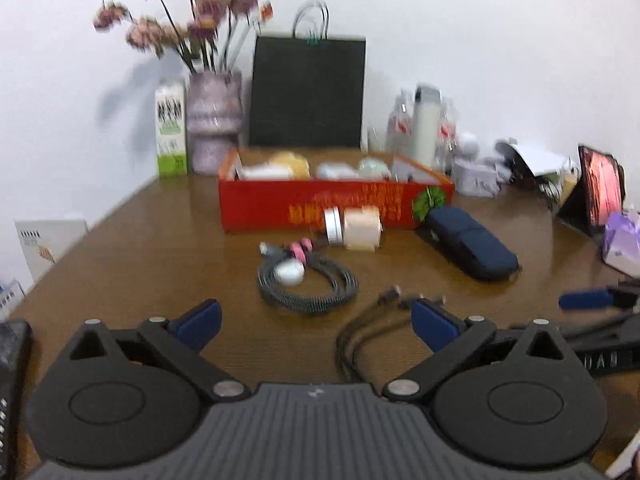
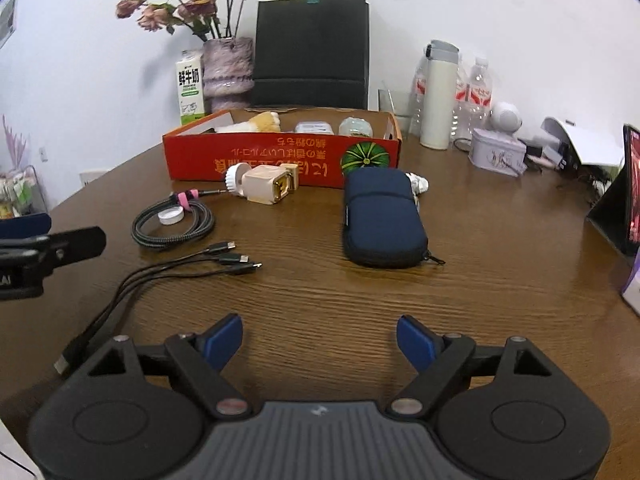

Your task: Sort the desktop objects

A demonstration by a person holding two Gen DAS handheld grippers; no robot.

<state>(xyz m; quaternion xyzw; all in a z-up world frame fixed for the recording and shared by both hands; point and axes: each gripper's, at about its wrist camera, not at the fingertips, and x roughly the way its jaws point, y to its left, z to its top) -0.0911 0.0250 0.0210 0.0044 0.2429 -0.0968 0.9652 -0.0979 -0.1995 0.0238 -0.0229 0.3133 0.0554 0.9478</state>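
A red box (image 2: 256, 160) holding several small items stands mid-table, also in the left wrist view (image 1: 272, 204). In front of it lie a beige charger (image 2: 266, 184), a coiled braided cable (image 2: 174, 226) with a white cap, a black multi-plug cable (image 2: 192, 264) and a navy pouch (image 2: 380, 218). My left gripper (image 1: 316, 322) is open and empty, above the table near the black cable (image 1: 368, 336); the coil (image 1: 308, 284) lies ahead. My right gripper (image 2: 320, 340) is open and empty over bare table, short of the pouch.
At the back stand a black paper bag (image 2: 312, 52), a vase of flowers (image 2: 228, 68), a milk carton (image 2: 190, 88), a white flask (image 2: 438, 96), water bottles and a lilac tin (image 2: 496, 152). A tablet (image 2: 630, 188) leans at the right edge.
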